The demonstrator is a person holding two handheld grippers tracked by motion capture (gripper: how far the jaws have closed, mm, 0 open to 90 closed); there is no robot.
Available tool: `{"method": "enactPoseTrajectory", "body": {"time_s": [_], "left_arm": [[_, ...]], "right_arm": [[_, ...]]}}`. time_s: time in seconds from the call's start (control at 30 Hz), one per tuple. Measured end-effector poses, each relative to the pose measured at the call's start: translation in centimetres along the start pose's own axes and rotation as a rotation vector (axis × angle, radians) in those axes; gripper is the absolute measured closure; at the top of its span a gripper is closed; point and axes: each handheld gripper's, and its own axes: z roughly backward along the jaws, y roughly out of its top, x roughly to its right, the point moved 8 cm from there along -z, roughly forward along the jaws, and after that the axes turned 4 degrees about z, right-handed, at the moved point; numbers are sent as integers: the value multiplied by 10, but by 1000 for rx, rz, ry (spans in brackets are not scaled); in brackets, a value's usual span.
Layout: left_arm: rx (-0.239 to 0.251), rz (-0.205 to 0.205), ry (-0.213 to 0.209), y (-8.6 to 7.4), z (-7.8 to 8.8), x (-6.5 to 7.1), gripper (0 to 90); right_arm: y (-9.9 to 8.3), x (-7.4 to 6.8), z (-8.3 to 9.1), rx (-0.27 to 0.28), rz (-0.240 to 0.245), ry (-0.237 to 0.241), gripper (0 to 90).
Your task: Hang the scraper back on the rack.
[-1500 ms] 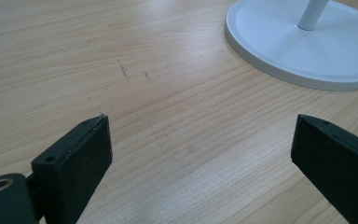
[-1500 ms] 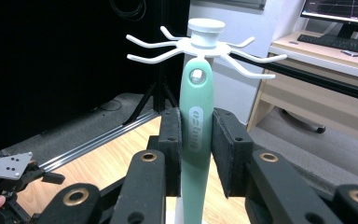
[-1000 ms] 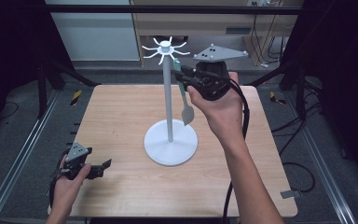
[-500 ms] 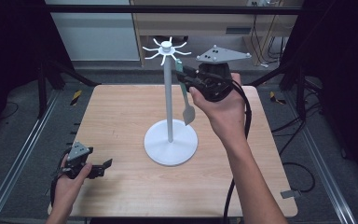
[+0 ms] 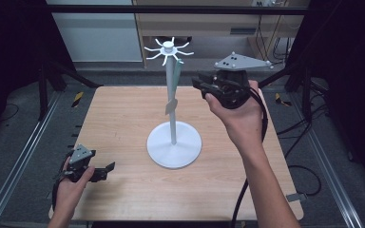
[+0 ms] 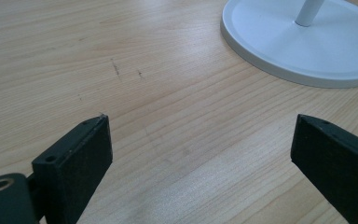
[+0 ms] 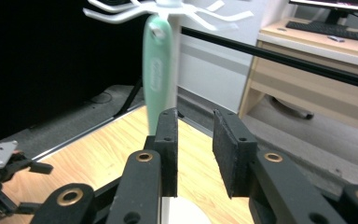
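Mint-green utensil (image 7: 157,70) hangs from white rack (image 5: 173,142).

The bench (image 5: 123,118) has much free wood on its left half and along its near edge, so a hand-held gripper can pass there without touching anything. The one big obstacle is the white stand (image 5: 173,95) in the middle: its round base (image 5: 174,145) takes the centre, its thin pole rises high, and its hooks (image 5: 168,49) spread out at the top. A green utensil (image 5: 173,85) hangs from one hook close beside the pole, so the space right of the pole is narrow. The right hand-held gripper (image 5: 200,84) is just beside this utensil, apart from it, jaws empty. The left hand-held gripper (image 5: 105,169) stays at the near left corner, well apart from the base.
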Motion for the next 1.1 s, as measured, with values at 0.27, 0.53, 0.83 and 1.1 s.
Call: {"method": "enactPoseTrajectory", "body": {"time_s": [0.27,0.53,0.83,1.1], "left_arm": [[0,-1,0,0,-1,1,50],[0,3,2,0,-2,1,50],[-8,-13,7,-1,-1,1,50],[-10,-19,7,-1,0,2,50]], "right_arm": [[-26,17,9,-34,-29,-58,640],[-61,30,9,-71,-69,-105,468],[-119,42,4,-116,-119,-174,280],[-177,49,1,-161,-187,-205,186]]}}
